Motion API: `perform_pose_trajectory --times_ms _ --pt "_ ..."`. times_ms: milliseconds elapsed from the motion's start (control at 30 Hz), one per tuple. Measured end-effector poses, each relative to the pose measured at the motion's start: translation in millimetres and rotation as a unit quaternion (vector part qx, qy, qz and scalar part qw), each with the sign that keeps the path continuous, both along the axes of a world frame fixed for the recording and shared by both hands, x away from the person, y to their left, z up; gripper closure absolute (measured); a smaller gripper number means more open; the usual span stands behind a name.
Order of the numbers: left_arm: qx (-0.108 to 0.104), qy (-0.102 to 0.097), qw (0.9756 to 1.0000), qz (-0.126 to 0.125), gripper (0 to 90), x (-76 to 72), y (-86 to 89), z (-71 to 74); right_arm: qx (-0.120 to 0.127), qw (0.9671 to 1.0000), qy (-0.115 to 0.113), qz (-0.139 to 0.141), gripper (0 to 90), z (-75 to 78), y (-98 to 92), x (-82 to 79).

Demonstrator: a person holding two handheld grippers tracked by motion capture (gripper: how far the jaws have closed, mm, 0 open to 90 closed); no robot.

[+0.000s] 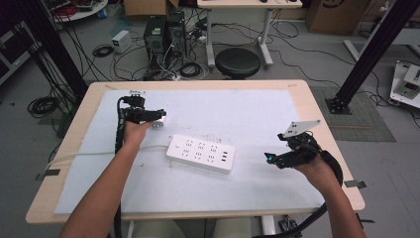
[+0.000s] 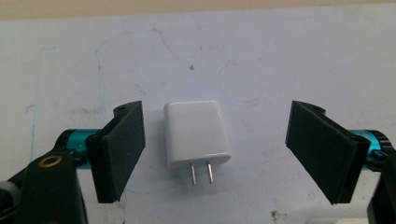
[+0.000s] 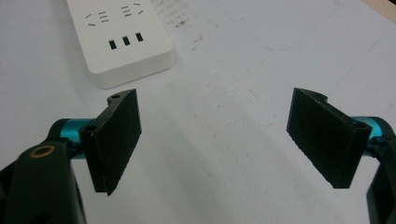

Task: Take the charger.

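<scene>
A small white plug adapter (image 2: 197,138) lies flat on the white sheet, its two metal prongs pointing toward the camera. My left gripper (image 2: 215,156) stands open around it, the jaws apart from its sides and touching nothing. In the high view the adapter (image 1: 158,122) lies just past the left gripper (image 1: 154,118). A white power strip (image 1: 200,153) lies mid-table, its cord running off to the left. My right gripper (image 1: 270,159) hovers open to the right of the strip, holding nothing. In the right gripper view the strip's end (image 3: 122,39) sits beyond my open right gripper (image 3: 215,144).
A white sheet (image 1: 247,114) covers most of the wooden table (image 1: 317,119). Behind the table stand a black stool (image 1: 237,62), computer towers and tangled cables on the floor. Black frame posts rise at both sides.
</scene>
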State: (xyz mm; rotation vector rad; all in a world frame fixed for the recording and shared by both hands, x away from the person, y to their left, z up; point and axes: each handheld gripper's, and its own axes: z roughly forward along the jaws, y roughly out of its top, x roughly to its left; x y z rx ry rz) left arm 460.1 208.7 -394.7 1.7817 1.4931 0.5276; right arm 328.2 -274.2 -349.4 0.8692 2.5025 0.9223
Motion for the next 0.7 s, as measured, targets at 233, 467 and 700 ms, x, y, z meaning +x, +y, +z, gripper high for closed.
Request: perform_pose_trajectory --times_ms 233,467,700 --pt "0.008 0.008 0.9999 0.003 20.0 9.5 -2.7 -15.3 -0.002 1.0 0.003 0.001 18.0 -2.3 1.1 1.8" --pt "0.008 0.027 0.9996 0.009 20.0 19.0 -2.0 -33.3 -0.004 1.0 0.008 0.002 18.0 -3.2 2.4 5.0" --pt "0.027 0.047 0.9985 0.012 20.0 24.0 -2.8 -45.9 -0.005 0.9999 0.012 -0.003 18.0 -3.6 4.1 7.9"
